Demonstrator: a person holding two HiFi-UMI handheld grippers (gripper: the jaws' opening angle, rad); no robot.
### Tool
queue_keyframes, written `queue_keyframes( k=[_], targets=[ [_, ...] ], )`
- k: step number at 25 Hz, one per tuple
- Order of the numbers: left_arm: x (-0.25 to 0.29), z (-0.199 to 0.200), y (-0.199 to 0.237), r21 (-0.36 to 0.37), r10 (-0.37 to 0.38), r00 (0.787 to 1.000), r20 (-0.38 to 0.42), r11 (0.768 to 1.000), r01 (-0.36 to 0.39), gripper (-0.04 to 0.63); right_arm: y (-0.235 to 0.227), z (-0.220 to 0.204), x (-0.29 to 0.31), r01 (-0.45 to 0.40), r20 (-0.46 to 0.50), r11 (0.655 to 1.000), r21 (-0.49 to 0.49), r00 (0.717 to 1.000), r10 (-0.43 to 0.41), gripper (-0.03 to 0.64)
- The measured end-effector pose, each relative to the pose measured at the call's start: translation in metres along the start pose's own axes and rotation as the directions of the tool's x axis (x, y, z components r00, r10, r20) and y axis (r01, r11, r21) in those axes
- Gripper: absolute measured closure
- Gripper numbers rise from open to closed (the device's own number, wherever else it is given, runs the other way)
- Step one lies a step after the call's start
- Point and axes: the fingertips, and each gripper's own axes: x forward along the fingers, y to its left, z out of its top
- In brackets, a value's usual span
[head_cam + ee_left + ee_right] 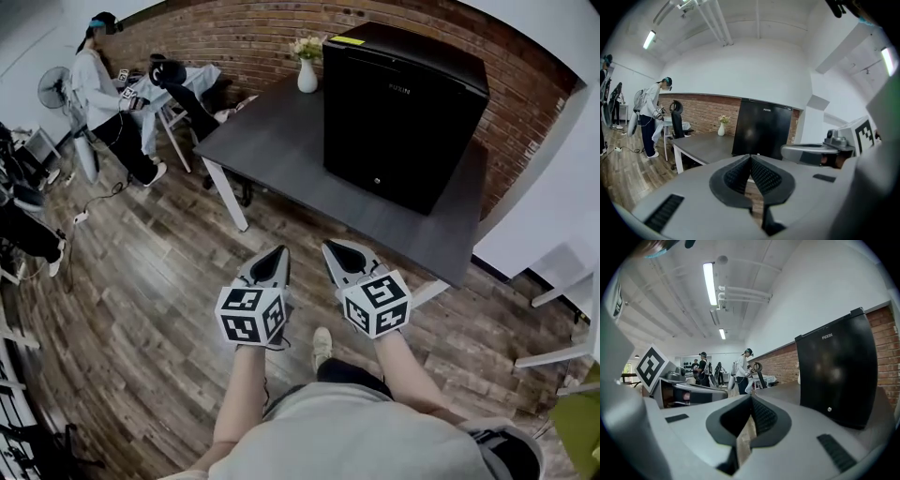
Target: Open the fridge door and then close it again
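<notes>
The dark table (pixel 272 141) has its far right corner hidden behind the black fridge (pixel 403 112) standing on it, door shut, its handle hard to make out. The left gripper (pixel 282 251) and right gripper (pixel 328 247), jaws together and empty, hang over the floor, well short of the fridge.

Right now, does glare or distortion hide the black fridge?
No. Head view: fisheye curves the dark grey table, glossy black fridge sharp. Left gripper view: faint sheen on its door, black vignetted corners. Right gripper view: pale reflections on the door, ceiling tube light blown out.
</notes>
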Motion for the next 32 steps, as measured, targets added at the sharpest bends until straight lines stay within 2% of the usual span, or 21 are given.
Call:
queue_keyframes(
  k=[5, 9, 15, 21, 25, 32],
  targets=[
    [0.073, 0.043, 0.041, 0.006, -0.028, 0.999, 0.017, 1.0, 0.028, 0.589, -0.057, 0.029, 0.064, 0.038, 0.015, 0.999, -0.015, 0.999, -0.038, 0.618],
    [0.13, 0.068, 0.054, 0.011, -0.068, 0.997, 0.025, 0.998, 0.068, 0.589, -0.105, 0.044, 0.097, 0.079, 0.015, 0.997, -0.026, 0.997, -0.078, 0.618],
    [0.191, 0.083, 0.063, -0.013, -0.124, 0.992, -0.001, 0.992, 0.124, 0.589, -0.156, 0.055, 0.125, 0.134, -0.011, 0.991, -0.026, 0.991, -0.134, 0.618],
    [0.24, 0.094, 0.072, 0.01, -0.196, 0.98, -0.039, 0.981, 0.196, 0.589, -0.194, 0.051, 0.146, 0.213, -0.023, 0.977, 0.017, 0.977, -0.212, 0.618],
    [0.267, 0.102, 0.083, 0.029, -0.259, 0.964, -0.058, 0.965, 0.261, 0.589, -0.213, 0.053, 0.162, 0.281, -0.018, 0.959, 0.037, 0.96, -0.281, 0.618],
    [0.305, 0.114, 0.111, 0.098, -0.381, 0.915, -0.137, 0.913, 0.395, 0.589, -0.233, 0.061, 0.199, 0.402, -0.001, 0.911, 0.086, 0.915, -0.404, 0.618]
  ],
)
